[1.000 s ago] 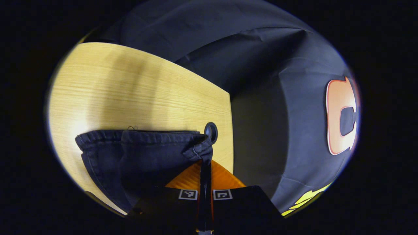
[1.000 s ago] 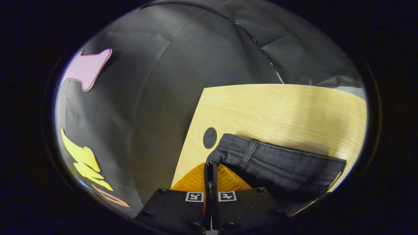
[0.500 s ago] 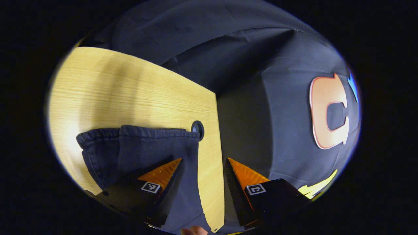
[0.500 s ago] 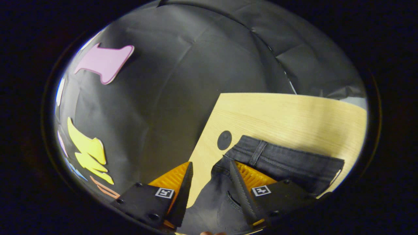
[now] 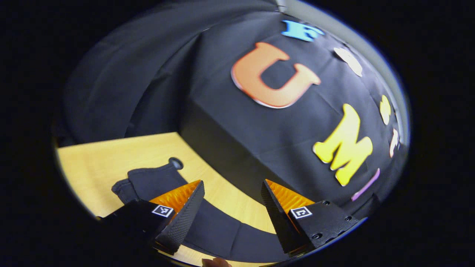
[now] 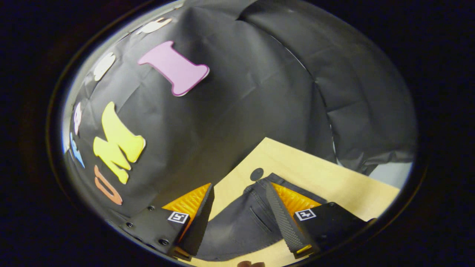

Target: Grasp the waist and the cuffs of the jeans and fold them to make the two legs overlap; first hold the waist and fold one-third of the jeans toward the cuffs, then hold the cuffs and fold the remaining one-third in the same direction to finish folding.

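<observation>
Dark denim jeans (image 5: pixel 219 230) lay flat on the table (image 5: pixel 96 163), legs overlapped. Left gripper (image 5: pixel 232 215) and right gripper (image 6: pixel 239 218) hung spread wide, empty. Next: pinch both waist (image 6: pixel 265 181) corners evenly.

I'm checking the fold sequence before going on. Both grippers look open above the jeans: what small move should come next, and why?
Probably lower both grippers back to the jeans' near edge for the next grasp. The left gripper and right gripper are open and hold nothing, and the jeans lie flat on the table. From these pictures I cannot tell which fold stage is done.
</observation>
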Demonstrator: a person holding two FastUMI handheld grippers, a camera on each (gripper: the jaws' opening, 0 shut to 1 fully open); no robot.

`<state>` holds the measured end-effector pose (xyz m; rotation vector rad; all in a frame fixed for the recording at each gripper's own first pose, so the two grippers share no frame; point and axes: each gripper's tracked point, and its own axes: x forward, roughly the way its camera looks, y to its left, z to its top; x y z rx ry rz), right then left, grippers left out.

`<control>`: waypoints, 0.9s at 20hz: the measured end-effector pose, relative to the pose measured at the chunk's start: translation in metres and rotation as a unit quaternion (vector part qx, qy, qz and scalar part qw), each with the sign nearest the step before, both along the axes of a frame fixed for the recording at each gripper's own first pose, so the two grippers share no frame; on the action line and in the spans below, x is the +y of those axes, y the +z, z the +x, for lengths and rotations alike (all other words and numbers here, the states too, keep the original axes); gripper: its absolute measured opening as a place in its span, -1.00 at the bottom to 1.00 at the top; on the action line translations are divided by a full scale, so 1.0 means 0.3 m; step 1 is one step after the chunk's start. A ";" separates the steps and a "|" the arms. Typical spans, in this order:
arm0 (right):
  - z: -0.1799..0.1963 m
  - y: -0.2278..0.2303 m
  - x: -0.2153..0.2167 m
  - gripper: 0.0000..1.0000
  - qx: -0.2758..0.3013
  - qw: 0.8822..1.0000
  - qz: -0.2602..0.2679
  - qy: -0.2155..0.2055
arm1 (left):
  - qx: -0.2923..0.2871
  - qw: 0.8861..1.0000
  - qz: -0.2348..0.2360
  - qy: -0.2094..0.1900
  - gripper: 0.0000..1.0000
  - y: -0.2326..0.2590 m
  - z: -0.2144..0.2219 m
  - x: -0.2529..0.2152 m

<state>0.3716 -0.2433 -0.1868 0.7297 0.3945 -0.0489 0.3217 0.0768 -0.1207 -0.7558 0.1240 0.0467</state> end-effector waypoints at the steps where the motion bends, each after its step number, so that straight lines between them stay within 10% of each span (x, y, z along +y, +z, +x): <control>1: -0.038 -0.003 -0.009 0.76 0.003 1.000 -0.013 -0.001 | -0.013 1.000 0.011 -0.006 0.96 0.042 -0.040 -0.032; 7: -0.186 -0.149 -0.025 0.60 0.070 0.997 -0.028 -0.001 | -0.036 0.991 0.126 0.007 0.96 0.157 -0.335 -0.127; 13: -0.216 -0.275 0.013 0.65 0.123 0.986 0.109 -0.023 | -0.055 0.960 0.275 0.009 0.96 0.255 -0.627 -0.213; 15: -0.222 -0.323 -0.008 0.96 0.135 0.980 0.138 -0.038 | -0.060 0.953 0.298 -0.001 0.96 0.285 -0.705 -0.254; 18: -0.207 -0.346 -0.033 0.80 0.135 0.975 0.170 -0.053 | -0.047 0.950 0.308 -0.020 0.96 0.278 -0.808 -0.315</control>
